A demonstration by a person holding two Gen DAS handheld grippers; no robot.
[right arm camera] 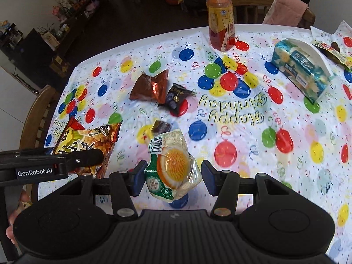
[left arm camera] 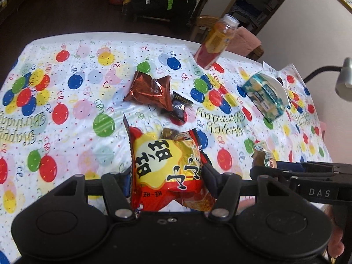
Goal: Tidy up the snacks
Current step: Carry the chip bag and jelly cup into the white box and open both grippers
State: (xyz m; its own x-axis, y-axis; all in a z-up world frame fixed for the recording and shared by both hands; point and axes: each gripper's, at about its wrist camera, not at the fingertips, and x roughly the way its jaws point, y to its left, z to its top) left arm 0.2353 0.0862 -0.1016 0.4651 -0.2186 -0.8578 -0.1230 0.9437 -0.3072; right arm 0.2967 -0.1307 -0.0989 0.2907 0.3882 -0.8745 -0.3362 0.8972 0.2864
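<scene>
A red-and-yellow snack bag [left arm camera: 167,171] sits upright between the left jaws. A clear cookie pack [right arm camera: 173,165], with a round orange biscuit showing, hangs tilted between the right jaws. Mid-bench lie a crumpled copper foil packet [right arm camera: 150,87] and, touching it, a small black packet [right arm camera: 177,99].

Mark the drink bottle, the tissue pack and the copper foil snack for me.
drink bottle [right arm camera: 220,22]: right wrist view, on its label.
tissue pack [right arm camera: 301,70]: right wrist view, top face.
copper foil snack [left arm camera: 149,92]: left wrist view, pouch middle.

Your left gripper [left arm camera: 167,176] is matte black, with blue pads [left arm camera: 126,183], silver pivot screws and "DAS" lettering at three o'clock. Your right gripper [right arm camera: 173,177] matches; "GenRobot.AI" shows at nine o'clock.
</scene>
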